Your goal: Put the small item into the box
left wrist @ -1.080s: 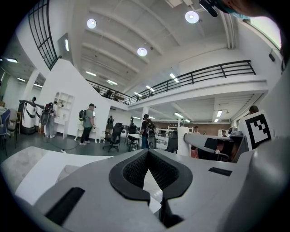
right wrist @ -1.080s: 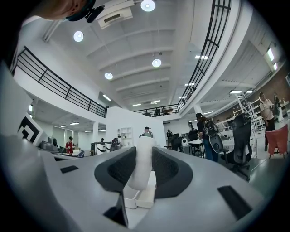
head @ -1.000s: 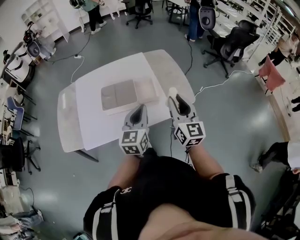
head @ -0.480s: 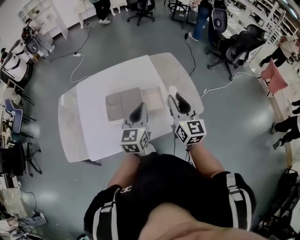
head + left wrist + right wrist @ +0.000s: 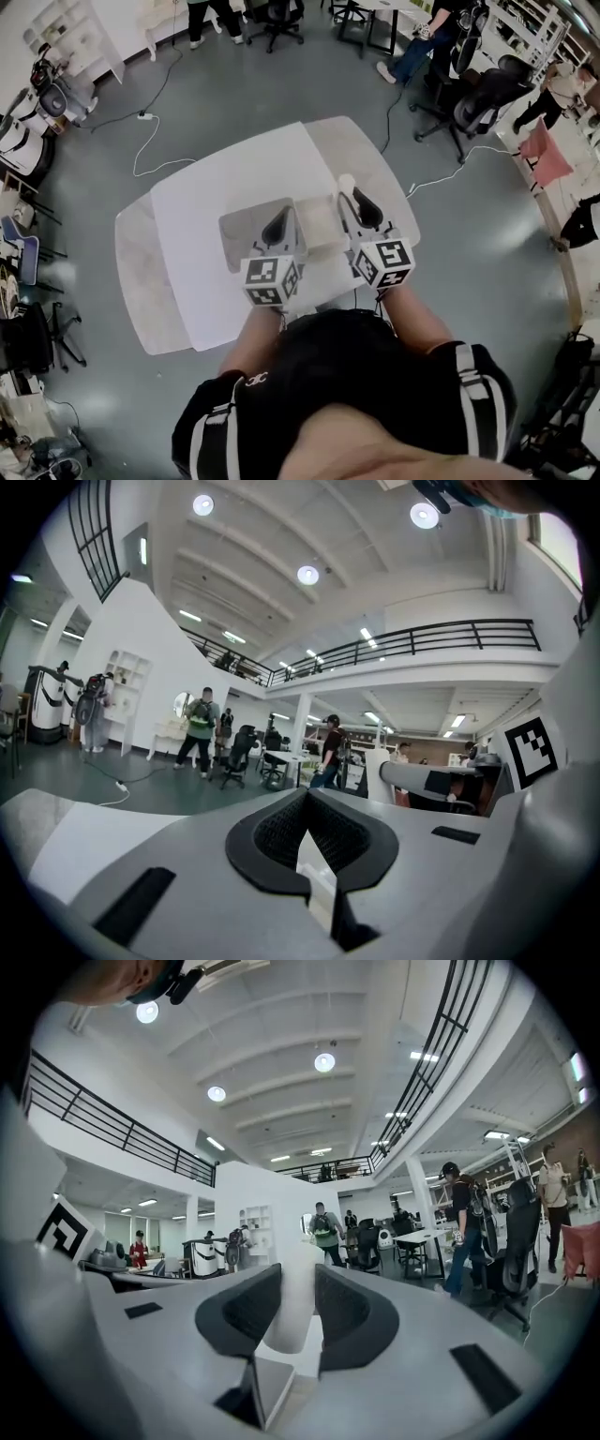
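An open flat box (image 5: 246, 225) lies on the white table (image 5: 206, 187), with its grey lid part at the left and a pale tray part (image 5: 319, 220) at the right. My right gripper (image 5: 352, 199) is shut on a small white cylinder (image 5: 346, 181), which sticks out past the jaw tips above the box's right edge. The right gripper view shows that white cylinder (image 5: 291, 1321) pinched between the dark pads of the right gripper (image 5: 295, 1302). My left gripper (image 5: 278, 219) hovers over the middle of the box. In its own view the left gripper (image 5: 305, 803) is shut with nothing in it.
The table stands on a grey floor crossed by white cables (image 5: 150, 141). Office chairs (image 5: 487, 89) and standing people (image 5: 422, 37) are at the far right and back. White shelves (image 5: 75, 37) line the far left wall.
The person has stepped up to the table, so the box now lies right under both grippers. The right gripper still holds the white cylinder; the left stays shut.
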Motion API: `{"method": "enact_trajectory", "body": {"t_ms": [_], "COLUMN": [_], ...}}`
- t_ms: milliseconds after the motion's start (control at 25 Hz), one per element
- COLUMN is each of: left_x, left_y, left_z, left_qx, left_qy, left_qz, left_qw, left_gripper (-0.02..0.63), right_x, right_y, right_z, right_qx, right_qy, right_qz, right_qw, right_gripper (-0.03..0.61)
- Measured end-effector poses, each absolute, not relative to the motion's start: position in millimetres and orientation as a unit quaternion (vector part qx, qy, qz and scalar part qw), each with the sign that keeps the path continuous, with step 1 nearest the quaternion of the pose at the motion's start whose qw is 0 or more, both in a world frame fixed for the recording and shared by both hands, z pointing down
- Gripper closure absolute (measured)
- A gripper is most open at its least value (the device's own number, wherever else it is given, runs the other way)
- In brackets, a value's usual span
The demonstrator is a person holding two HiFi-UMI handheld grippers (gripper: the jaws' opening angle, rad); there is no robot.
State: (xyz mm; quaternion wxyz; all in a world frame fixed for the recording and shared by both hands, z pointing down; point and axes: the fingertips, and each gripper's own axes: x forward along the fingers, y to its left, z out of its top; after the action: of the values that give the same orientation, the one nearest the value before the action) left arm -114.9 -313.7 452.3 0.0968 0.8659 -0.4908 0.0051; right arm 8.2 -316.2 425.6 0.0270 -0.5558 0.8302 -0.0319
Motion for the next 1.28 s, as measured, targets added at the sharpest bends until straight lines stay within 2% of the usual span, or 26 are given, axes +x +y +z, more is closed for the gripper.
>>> {"method": "enact_trajectory", "body": {"t_ms": [800,1280], "left_x": [-117,-134], "left_y": [-356,-354], "left_z": [463,463], "left_qx": [0.816,0.783], "left_qy": [-0.566,-0.610], "left_qz": [0.024,0.034], "left_qw": [0.115,0.116], "left_gripper": [0.609,0.609], "right_x": [-4,-14], "right_y": [-389,-405], "right_z": [523,610], "right_qx": [-0.467,-0.421], "right_qy": [0.873,0.870], "right_qz": [-0.106,-0.150], "right_qw": [-0.087,-0.206], "right_gripper": [0.472,0.472]}}
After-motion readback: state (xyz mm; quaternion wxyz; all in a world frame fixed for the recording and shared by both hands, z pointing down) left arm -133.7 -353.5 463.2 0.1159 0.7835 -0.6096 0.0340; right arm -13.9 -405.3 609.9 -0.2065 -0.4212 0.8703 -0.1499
